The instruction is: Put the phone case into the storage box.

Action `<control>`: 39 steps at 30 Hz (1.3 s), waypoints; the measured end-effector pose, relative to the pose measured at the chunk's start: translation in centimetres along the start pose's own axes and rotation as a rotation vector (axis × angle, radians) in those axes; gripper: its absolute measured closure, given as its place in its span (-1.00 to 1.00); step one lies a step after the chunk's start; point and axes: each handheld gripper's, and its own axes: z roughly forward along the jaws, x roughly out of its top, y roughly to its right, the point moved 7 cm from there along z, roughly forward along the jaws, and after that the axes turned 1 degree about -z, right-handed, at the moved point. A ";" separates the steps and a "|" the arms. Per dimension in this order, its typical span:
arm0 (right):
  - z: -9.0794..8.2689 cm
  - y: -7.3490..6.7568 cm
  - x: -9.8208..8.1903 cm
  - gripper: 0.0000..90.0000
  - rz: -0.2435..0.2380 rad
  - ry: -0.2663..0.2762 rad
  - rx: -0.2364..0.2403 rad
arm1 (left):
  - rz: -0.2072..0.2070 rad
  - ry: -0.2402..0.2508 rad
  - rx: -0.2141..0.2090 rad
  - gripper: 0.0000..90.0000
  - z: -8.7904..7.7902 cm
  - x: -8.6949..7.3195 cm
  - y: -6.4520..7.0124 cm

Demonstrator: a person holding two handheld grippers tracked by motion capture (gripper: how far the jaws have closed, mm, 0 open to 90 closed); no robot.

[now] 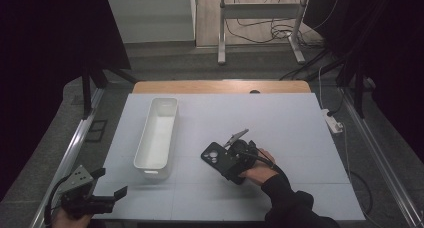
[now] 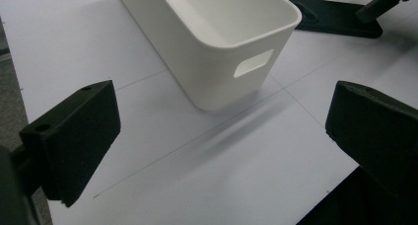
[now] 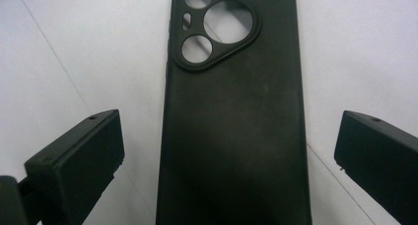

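Observation:
A black phone case [image 1: 212, 155] lies back-up on the white table, its camera cut-outs toward the far left. In the right gripper view the case [image 3: 231, 87] runs lengthwise between the jaws of my right gripper [image 3: 229, 156], which stand wide open on either side of it, apart from its edges. A hand holds that gripper [image 1: 221, 161] just right of the case. My left gripper [image 1: 109, 183] hovers open over the table's near-left corner, with nothing between its fingers. Ahead of the left gripper [image 2: 224, 136] stands a long white bin [image 2: 197, 52], empty inside.
The white bin [image 1: 141, 140] sits left of centre, its long side running away from me. A power strip [image 1: 334, 122] lies off the table's right edge. Metal stand legs [image 1: 221, 33] and cables are on the floor beyond the table.

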 end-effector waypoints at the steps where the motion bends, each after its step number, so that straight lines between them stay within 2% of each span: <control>1: 0.2 -0.1 -0.1 -1.00 0.003 -0.011 -0.001 | 0.000 0.000 0.000 -0.98 0.0 0.0 0.0; 13: 2.0 0.2 -1.4 -1.00 -0.032 -0.090 -0.024 | 0.001 -0.001 -0.002 -0.98 0.0 0.0 0.0; 18: 2.1 0.1 -1.5 -1.00 -0.040 -0.090 -0.035 | -0.001 0.000 -0.002 -0.98 0.0 0.0 0.0; 25: 2.0 0.1 -1.6 -1.00 -0.024 -0.099 -0.045 | -0.003 0.002 0.003 -0.99 0.0 0.0 -0.1; 27: 1.9 0.0 -1.6 -0.93 -0.017 -0.101 -0.044 | -0.009 0.003 -0.004 -0.98 -0.1 0.0 -0.1; 29: 1.6 -0.1 -1.5 -0.75 -0.016 -0.098 -0.042 | -0.013 0.004 -0.011 -0.98 0.0 0.0 -0.1; 30: 1.4 -0.1 -1.5 -0.72 -0.014 -0.094 -0.042 | -0.017 0.003 -0.014 -0.98 0.0 0.0 -0.1; 39: 1.3 -0.1 -1.5 -0.68 0.002 -0.099 -0.049 | 0.002 -0.004 -0.012 -0.97 0.1 0.0 0.0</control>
